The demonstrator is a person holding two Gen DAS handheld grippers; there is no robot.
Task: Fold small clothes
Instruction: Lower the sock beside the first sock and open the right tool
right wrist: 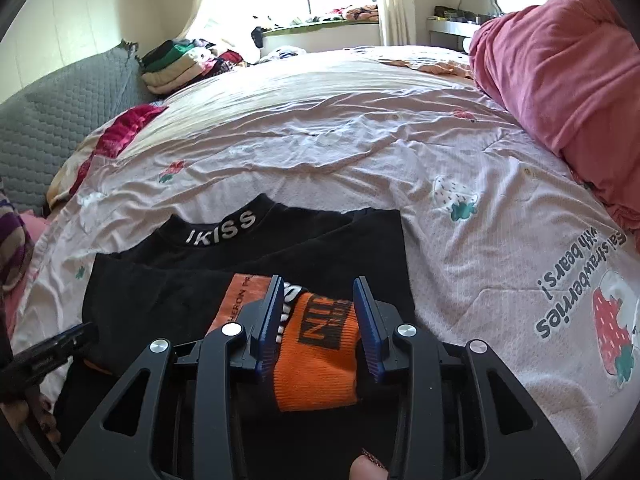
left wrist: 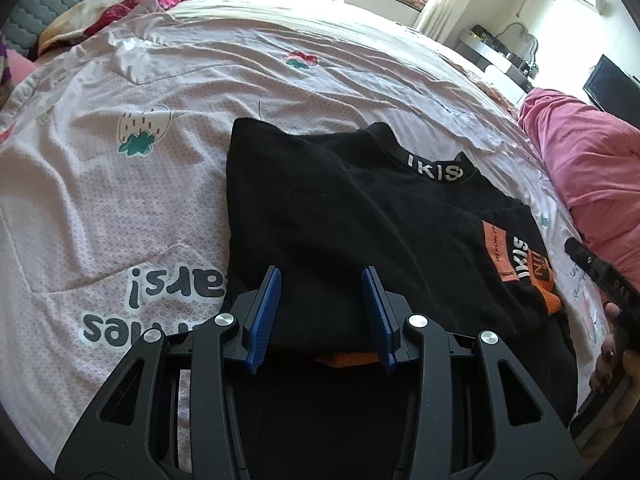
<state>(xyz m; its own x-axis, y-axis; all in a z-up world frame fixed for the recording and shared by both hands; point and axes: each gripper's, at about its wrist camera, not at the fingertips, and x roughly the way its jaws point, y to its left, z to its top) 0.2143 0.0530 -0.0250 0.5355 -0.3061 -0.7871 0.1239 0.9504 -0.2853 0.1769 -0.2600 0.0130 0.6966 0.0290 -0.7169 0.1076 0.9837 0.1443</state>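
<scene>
Left jaws: the left gripper [left wrist: 322, 312] stands with its blue pads apart and nothing clamped between them, low centre of the left wrist view, over the near hem of the garment.
Right jaws: the right gripper [right wrist: 316, 328] is likewise spread; the orange ribbed cuff [right wrist: 316, 364] lies between the pads, but whether either pad touches it cannot be told.
Garment: the black long-sleeved knit top with white lettering on its collar [left wrist: 360, 220] lies partly folded on the bed, mid-frame in both views, sleeves laid across the body.
Handling: judged soft, light and limp; it will sag and unfold if lifted by one point, and the knit should not slip from ribbed pads.
Where to hold: likely the two near corners of the hem, or the thicker cuff, pinching through all layers.
Surface: the pale pink strawberry-print bedsheet [left wrist: 120, 200] is wrinkled and could be pinched along with the cloth.
Nearby: a pink quilt [right wrist: 560, 80] bunched at the right edge, well apart; a stack of folded clothes [right wrist: 180, 64] upper left, far off.
Obstruction: nothing rests on the garment.
</scene>
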